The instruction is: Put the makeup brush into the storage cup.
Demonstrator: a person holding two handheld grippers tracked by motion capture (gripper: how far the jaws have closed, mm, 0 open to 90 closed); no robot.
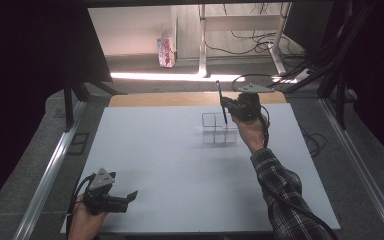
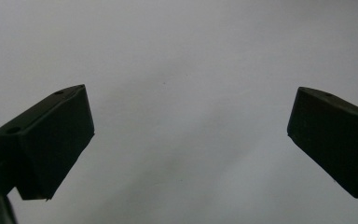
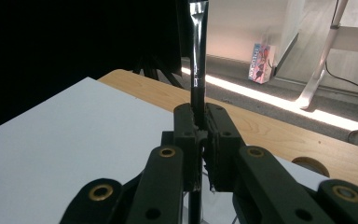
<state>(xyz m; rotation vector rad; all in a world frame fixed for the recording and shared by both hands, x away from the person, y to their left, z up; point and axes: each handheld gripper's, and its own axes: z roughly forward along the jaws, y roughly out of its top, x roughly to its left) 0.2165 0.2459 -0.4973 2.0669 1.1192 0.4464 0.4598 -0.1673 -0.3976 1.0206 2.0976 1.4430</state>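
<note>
My right gripper [image 1: 226,104] is pinched tight on one slim black pen [image 3: 198,56], held upright over the single clear organizer [image 1: 220,129] that stands toward the far right of the white worktop [image 1: 180,165]. My left gripper [image 1: 125,199], jaws spread with nothing between them, hovers at the near left corner. One colourful carton [image 1: 165,51] stands on the floor beyond the far edge.

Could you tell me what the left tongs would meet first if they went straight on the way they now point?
Most likely just the bare white table top: the open left tongs look onto it with nothing between them, though depth is hard to judge.
</note>
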